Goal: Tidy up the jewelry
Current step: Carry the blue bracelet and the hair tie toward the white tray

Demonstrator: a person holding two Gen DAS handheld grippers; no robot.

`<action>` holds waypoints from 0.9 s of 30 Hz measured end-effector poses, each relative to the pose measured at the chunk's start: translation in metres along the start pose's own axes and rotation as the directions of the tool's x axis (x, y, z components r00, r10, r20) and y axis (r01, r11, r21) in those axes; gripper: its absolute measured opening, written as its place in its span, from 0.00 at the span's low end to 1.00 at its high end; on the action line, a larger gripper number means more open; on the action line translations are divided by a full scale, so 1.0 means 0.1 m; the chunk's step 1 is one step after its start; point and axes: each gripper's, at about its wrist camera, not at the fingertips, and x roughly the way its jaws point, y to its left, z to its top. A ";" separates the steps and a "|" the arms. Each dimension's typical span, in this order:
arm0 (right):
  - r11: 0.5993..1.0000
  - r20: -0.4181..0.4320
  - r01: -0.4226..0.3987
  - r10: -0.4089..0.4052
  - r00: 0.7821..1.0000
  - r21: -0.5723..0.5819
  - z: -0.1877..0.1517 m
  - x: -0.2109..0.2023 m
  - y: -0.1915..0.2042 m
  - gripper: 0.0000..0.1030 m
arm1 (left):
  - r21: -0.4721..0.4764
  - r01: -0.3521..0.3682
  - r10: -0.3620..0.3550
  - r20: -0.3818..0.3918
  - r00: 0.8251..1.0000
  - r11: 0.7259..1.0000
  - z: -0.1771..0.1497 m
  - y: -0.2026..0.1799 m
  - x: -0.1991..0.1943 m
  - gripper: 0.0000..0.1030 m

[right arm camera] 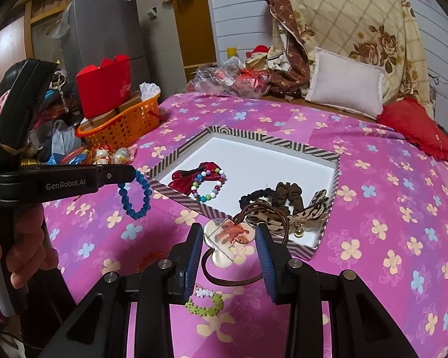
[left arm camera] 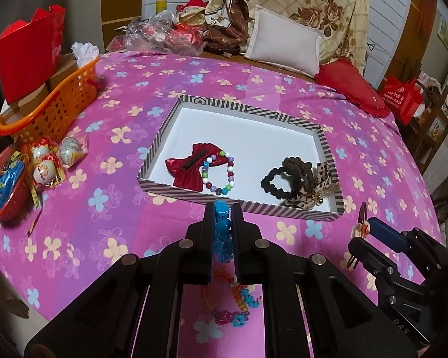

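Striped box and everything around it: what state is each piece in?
Striped box: lidless, on the bed.
Red bow: lying in the box.
Colourful bead bracelet: in the box, overlapping the bow.
Blue bead bracelet: gripped, dangling from left gripper.
Charm hair tie: between right gripper fingers.

An orange basket [left arm camera: 52, 106] sits at the pink flowered bedspread's [left arm camera: 134, 223] left edge, a red box [left arm camera: 30, 50] (open-topped) behind it; a white pillow [left arm camera: 286, 43] lies at the far end.

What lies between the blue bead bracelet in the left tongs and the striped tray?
Nothing visible blocks it. The blue bead bracelet hangs from the left tongs, just short of the striped tray; only its low near wall must be cleared.
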 end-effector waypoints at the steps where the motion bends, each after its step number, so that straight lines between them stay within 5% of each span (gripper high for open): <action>1: 1.000 -0.001 0.000 0.000 1.000 0.002 0.00 0.01 -0.01 0.34 | 0.001 -0.001 0.001 -0.001 1.000 1.000 0.01 -0.01 0.01 0.09; 27: 1.000 -0.018 0.016 -0.016 1.000 0.012 0.15 0.21 -0.21 0.34 | 0.018 -0.048 0.048 -0.014 0.999 0.999 0.22 0.01 0.25 0.08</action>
